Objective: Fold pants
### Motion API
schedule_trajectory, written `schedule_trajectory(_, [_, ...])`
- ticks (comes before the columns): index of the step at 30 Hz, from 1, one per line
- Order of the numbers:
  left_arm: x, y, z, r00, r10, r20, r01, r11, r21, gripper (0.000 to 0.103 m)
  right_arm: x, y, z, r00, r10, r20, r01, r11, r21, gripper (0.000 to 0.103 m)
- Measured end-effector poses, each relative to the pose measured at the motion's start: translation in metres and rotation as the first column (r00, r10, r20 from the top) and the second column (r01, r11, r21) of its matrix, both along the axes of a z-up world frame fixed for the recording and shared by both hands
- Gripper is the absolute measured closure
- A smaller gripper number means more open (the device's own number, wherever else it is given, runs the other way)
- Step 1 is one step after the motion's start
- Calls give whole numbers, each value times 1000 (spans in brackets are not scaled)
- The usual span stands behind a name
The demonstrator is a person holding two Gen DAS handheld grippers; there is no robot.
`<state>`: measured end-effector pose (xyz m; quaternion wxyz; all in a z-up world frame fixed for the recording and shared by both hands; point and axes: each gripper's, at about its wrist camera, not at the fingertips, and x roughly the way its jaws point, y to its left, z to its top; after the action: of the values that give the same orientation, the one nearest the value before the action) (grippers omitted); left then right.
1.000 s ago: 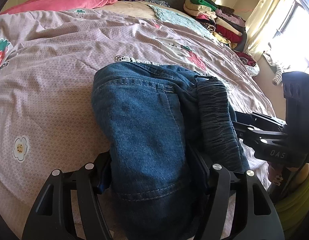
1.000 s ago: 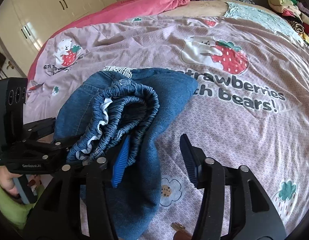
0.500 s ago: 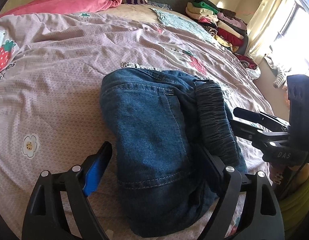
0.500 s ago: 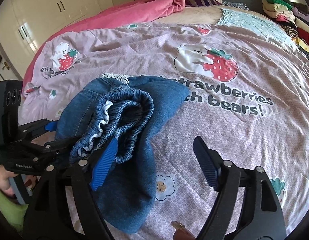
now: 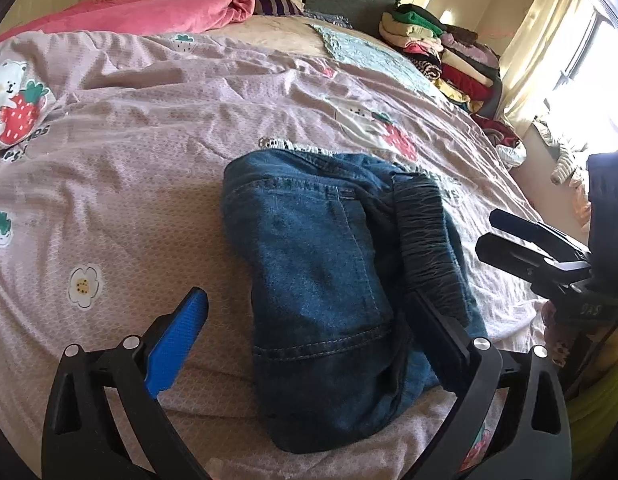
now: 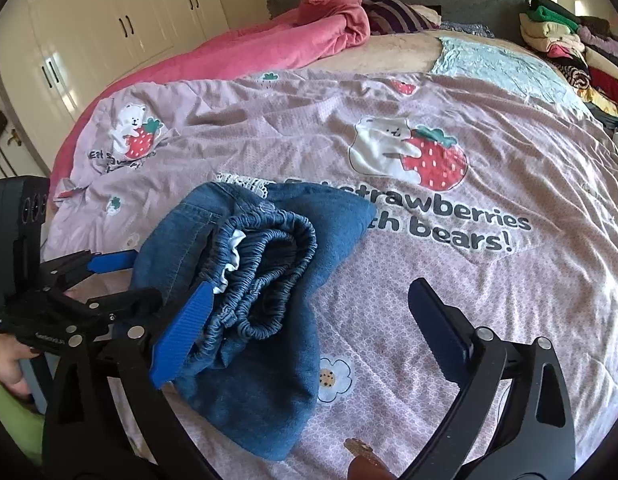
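Note:
The blue denim pants (image 5: 325, 276) lie folded in a compact bundle on the pink strawberry-print bedspread (image 5: 129, 152). Their gathered elastic waistband (image 6: 265, 276) faces the right wrist view. My left gripper (image 5: 309, 340) is open, its jaws standing either side of the bundle's near end without clamping it. My right gripper (image 6: 313, 332) is open and empty, its left finger beside the waistband and its right finger over bare bedspread. Each gripper shows in the other's view: the right gripper (image 5: 549, 252) and the left gripper (image 6: 97, 280).
A pink blanket (image 6: 269, 52) lies bunched at the head of the bed. A stack of folded clothes (image 5: 441, 52) stands at the far right corner. White wardrobe doors (image 6: 89, 32) line the left wall. A bright window (image 5: 589, 64) is at the right.
Both grippers opened and drew back. The left one let go of the pants' near end and the right one let go of the waistband. The bundle now rests on the bed.

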<state>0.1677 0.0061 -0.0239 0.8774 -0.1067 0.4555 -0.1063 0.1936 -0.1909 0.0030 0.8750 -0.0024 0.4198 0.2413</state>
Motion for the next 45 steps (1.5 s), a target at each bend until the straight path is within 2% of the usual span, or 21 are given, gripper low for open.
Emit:
schedule_trajectory(12, [-14, 2, 20, 999, 21, 38, -22, 999, 28, 5, -17, -3, 22, 998, -5, 63, 5, 1000, 8, 9])
schedule_trajectory(31, [-63, -4, 64, 989, 26, 144, -38, 996, 82, 4, -61, -13, 58, 985, -19, 173, 12, 999, 38, 9])
schedule_trajectory(45, [-107, -9, 65, 985, 15, 171, -35, 992, 119, 4, -112, -21, 75, 962, -40, 269, 35, 999, 24, 9])
